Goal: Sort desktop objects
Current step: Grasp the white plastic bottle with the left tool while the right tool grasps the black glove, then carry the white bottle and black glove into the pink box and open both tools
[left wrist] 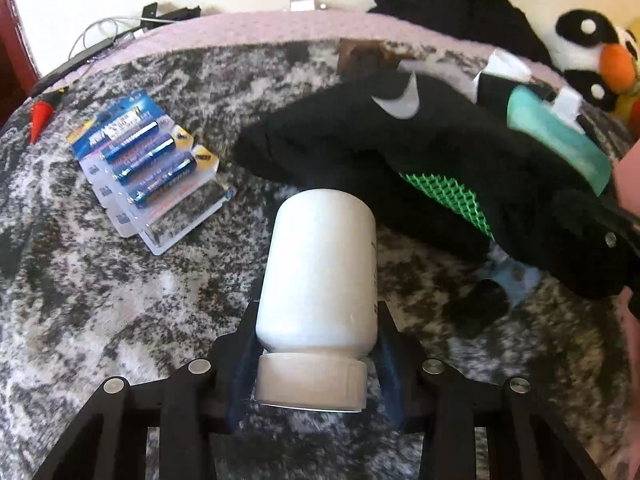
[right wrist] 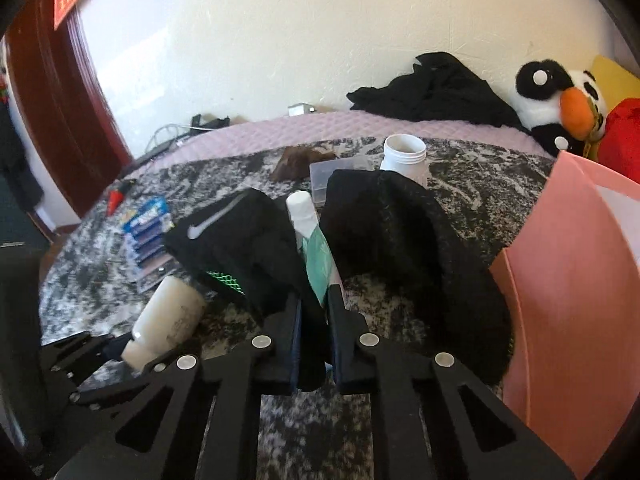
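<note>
Left hand-held gripper [left wrist: 316, 344] clamped on white bottle [left wrist: 320, 272], cap nearest, low over the mottled bed [left wrist: 100, 300]. Right hand-held gripper [right wrist: 316, 312] nearly shut, pinching black glove [right wrist: 256, 248]. Batteries [left wrist: 148, 164] far left; pink box [right wrist: 580, 300] right.

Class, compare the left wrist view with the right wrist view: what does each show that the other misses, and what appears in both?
Only the left wrist view shows the capped end of the white bottle sitting between the left gripper fingers.

Only the right wrist view shows the pink bin, the open white jar, the clear box and the right gripper shut on black cloth.

Both show the battery pack, the toy penguin and the patterned blanket.
</note>
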`<move>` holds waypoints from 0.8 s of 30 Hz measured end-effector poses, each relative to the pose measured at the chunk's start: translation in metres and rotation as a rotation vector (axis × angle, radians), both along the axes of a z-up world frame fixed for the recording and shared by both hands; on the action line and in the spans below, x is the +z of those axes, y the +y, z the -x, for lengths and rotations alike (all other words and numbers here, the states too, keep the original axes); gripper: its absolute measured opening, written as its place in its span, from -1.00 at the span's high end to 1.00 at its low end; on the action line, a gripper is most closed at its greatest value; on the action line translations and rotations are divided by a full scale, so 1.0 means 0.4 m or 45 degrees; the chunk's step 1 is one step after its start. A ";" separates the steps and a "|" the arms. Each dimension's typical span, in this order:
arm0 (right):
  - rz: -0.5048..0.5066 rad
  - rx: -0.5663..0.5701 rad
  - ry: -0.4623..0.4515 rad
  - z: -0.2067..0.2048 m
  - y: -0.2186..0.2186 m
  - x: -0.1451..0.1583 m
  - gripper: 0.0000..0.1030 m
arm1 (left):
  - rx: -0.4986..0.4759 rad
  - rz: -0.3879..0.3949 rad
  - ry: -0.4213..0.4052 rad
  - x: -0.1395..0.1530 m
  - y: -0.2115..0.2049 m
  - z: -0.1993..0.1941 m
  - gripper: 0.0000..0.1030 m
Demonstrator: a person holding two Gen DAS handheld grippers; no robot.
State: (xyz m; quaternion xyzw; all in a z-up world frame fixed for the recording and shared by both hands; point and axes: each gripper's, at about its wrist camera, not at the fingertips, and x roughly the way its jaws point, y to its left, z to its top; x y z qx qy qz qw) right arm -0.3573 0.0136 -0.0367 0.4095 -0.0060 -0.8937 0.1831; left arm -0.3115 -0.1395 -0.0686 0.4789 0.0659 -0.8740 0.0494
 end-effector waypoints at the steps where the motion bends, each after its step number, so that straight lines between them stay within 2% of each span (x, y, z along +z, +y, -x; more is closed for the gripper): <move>1: 0.017 0.003 -0.008 -0.009 0.009 0.010 0.79 | 0.003 -0.002 0.011 0.013 0.002 -0.008 0.14; 6: 0.097 0.023 -0.039 -0.058 0.049 0.062 0.81 | 0.024 -0.014 0.103 0.102 0.011 -0.074 0.14; 11: 0.147 0.057 -0.033 -0.128 0.080 0.118 0.83 | 0.050 -0.022 0.151 0.156 -0.002 -0.127 0.14; 24: 0.297 0.119 0.193 -0.339 0.179 0.365 0.84 | 0.082 -0.011 0.334 0.349 0.016 -0.276 0.14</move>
